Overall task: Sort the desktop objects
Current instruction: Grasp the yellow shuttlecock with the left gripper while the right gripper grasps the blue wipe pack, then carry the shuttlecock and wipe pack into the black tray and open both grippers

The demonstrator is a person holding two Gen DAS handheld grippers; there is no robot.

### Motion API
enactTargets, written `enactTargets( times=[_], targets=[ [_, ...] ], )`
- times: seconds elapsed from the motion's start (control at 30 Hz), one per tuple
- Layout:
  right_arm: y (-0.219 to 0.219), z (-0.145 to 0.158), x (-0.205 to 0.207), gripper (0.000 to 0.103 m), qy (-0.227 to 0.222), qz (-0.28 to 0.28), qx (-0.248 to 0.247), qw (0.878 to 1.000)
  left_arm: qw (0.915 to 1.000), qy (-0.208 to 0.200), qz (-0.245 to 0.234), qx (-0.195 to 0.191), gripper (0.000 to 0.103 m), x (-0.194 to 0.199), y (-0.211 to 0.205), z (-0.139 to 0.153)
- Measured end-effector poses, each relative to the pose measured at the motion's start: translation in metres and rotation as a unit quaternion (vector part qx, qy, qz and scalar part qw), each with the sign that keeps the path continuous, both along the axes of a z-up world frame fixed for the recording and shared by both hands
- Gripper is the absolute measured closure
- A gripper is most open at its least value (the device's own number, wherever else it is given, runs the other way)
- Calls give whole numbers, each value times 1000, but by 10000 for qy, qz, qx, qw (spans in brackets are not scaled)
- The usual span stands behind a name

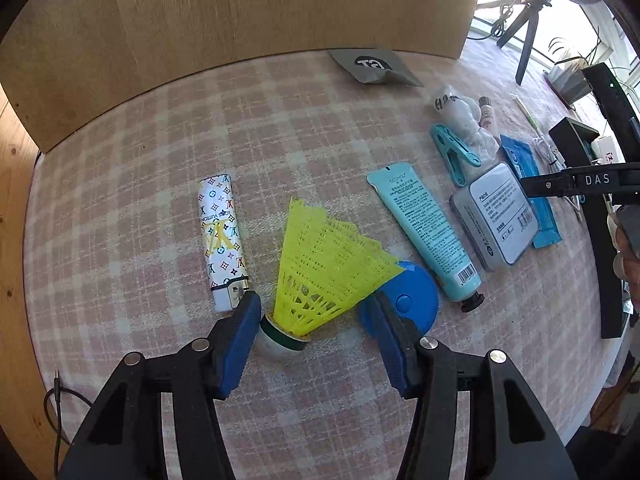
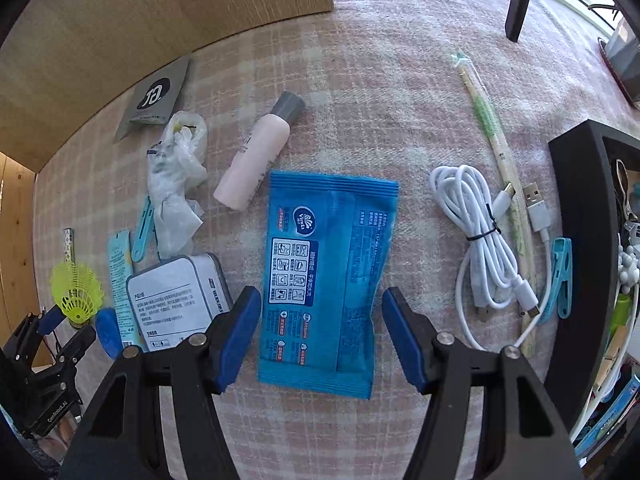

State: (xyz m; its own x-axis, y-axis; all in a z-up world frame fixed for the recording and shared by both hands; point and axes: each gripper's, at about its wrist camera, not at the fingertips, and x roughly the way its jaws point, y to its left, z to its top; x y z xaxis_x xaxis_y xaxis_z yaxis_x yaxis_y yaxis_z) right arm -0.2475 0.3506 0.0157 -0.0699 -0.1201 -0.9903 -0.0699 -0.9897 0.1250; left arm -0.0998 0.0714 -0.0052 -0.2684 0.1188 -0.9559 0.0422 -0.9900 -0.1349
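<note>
Yellow shuttlecock [image 1: 320,264] lies on its side; blue wipes packet [image 2: 324,276] lies flat.

One yellow shuttlecock [image 1: 328,264]; one patterned lighter [image 1: 222,236]; one blue disc [image 1: 412,300]; one teal tube [image 1: 424,232]; one tin [image 1: 498,220]; one blue wipes pack [image 2: 324,276]; two teal clips [image 2: 560,276]; one white cable [image 2: 488,240]; one pink bottle [image 2: 256,164].

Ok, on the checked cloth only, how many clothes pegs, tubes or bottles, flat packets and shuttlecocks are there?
Teal clothes pegs: 2
Tubes or bottles, the light blue tube and pink bottle: 2
Flat packets, the blue wipes packet and grey sachet: 2
Yellow shuttlecock: 1
Total: 7
</note>
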Motion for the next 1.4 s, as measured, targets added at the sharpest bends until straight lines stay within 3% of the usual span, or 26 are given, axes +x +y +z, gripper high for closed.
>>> enactTargets(
  times=[0.07,0.17,0.23,0.33,0.53,0.73,1.17,1.27,1.4],
  targets=[
    [-8,-1,0,34,32,127,162,9998,9999,35,102,122,52,-1,-1,-1],
    [-23,-3,7,34,147,371,415,9983,9993,59,196,310,64,-1,-2,-1],
    [-27,-3,14,42,259,519,587,9966,9992,81,202,350,74,2,-1,-1],
    [-29,-3,25,52,365,714,640,9947,9990,84,300,306,77,8,0,-1],
    [-10,3,46,67,385,989,609,9925,9968,127,625,477,78,28,-5,-2],
    [-4,4,94,73,418,1256,455,9902,9936,141,924,626,78,59,-1,-2],
    [28,19,189,84,718,1287,-43,9891,9860,326,1402,847,78,106,45,5],
    [29,33,213,84,828,1316,-191,9877,9854,393,1433,832,78,111,60,13],
    [62,64,220,84,1016,1408,-326,9843,9861,530,1363,783,78,112,84,28]
  ],
)
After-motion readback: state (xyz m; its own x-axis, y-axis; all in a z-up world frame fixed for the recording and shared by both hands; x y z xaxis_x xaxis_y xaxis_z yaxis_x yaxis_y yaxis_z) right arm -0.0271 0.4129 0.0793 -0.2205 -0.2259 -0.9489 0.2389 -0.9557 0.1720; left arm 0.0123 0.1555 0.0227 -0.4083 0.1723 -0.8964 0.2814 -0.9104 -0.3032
